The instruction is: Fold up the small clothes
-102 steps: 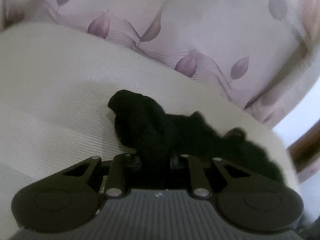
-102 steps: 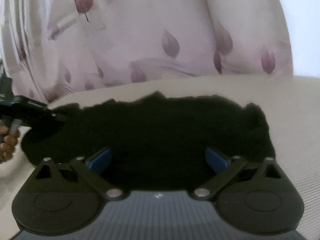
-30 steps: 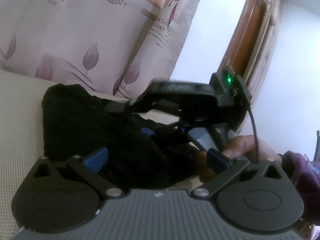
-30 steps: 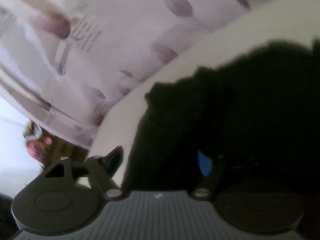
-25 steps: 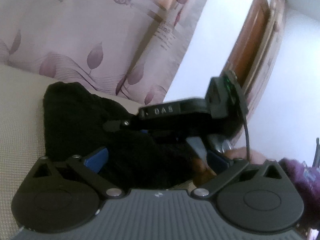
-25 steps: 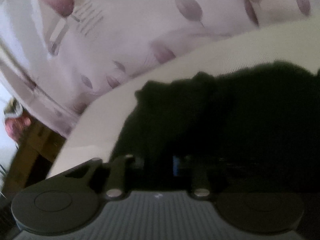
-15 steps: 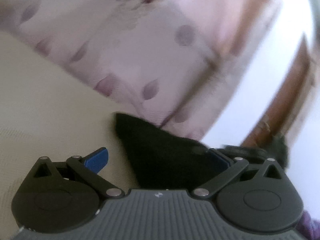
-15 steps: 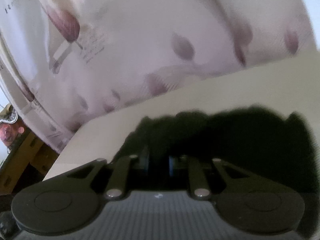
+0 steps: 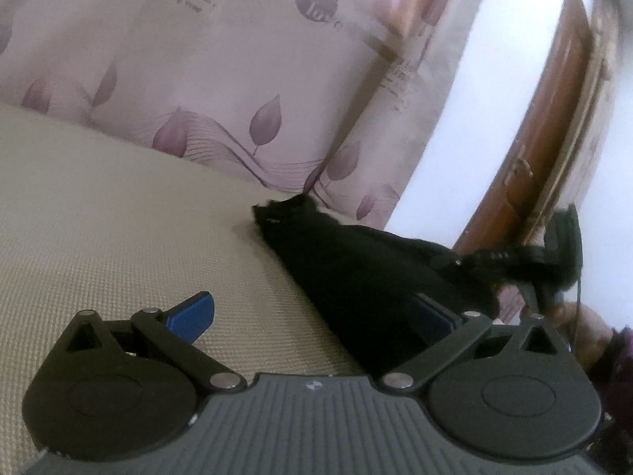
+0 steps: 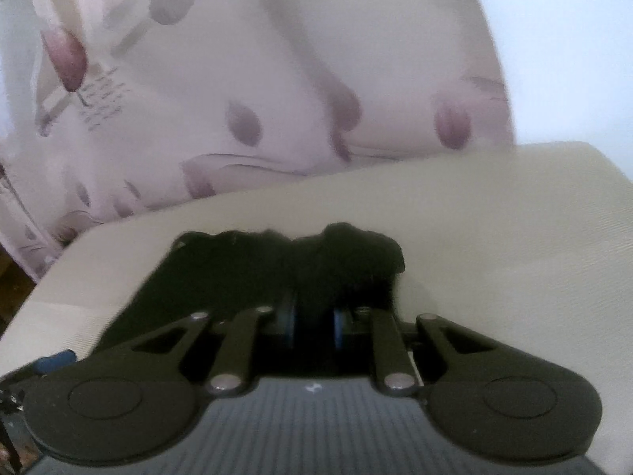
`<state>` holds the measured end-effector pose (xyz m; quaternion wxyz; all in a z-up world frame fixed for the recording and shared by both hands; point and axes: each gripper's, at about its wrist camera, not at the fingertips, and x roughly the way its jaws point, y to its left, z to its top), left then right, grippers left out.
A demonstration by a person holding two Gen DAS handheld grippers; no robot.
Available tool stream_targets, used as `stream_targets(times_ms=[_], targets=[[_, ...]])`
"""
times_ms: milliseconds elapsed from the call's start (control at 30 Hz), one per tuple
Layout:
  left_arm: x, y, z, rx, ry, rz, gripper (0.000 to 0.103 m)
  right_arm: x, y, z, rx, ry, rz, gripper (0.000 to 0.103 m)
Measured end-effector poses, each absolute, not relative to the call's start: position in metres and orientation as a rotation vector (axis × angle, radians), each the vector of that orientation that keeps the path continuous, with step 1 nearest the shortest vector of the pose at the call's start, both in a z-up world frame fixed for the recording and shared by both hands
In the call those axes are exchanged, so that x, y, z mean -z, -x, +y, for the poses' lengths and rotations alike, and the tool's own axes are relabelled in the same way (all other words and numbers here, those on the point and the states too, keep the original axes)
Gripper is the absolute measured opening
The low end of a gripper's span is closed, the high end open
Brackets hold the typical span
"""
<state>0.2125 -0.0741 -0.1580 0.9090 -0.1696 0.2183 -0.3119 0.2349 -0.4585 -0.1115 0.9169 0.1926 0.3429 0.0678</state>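
A small black garment [image 9: 356, 273] lies on the beige woven cushion [image 9: 118, 237], stretched towards the right edge. My left gripper [image 9: 312, 312] is open just above the cushion, its right blue pad against the cloth and its left pad [image 9: 192, 312] over bare cushion. The right gripper shows in the left wrist view [image 9: 514, 261], holding the garment's far end. In the right wrist view my right gripper [image 10: 314, 320] is shut on the black garment [image 10: 300, 265], which bunches up in front of the jaws.
A pale curtain with purple leaves [image 9: 237, 79] hangs behind the cushion. A brown wooden door frame [image 9: 546, 138] and a white wall stand at the right. The cushion's edge [image 10: 59, 261] drops off at the left of the right wrist view.
My left gripper let go of the garment and opened. My right gripper closed on the garment's edge and pulled it across the cushion, so the cloth now lies narrower.
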Motion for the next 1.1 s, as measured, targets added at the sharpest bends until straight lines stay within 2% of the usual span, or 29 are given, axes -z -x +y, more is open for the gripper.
stream_targets(times_ms=[300, 600, 733, 800, 1100], targets=[[0.157, -0.213, -0.070, 0.627, 0.357, 0.454, 0.103, 0.151, -0.236, -0.468, -0.198, -0.457, 0.750, 0.017], [0.157, -0.214, -0.068, 0.603, 0.364, 0.471, 0.103, 0.155, -0.236, -0.458, -0.238, -0.407, 0.713, 0.017], [0.152, -0.215, -0.071, 0.609, 0.383, 0.469, 0.103, 0.168, -0.234, -0.477, -0.257, -0.511, 0.720, 0.023], [0.143, -0.214, -0.075, 0.612, 0.391, 0.446, 0.103, 0.165, -0.227, -0.485, -0.245, -0.551, 0.689, 0.029], [0.089, -0.223, -0.132, 0.697, 0.253, 0.327, 0.100, 0.123, -0.160, -0.491, -0.288, -0.631, 0.459, 0.029]])
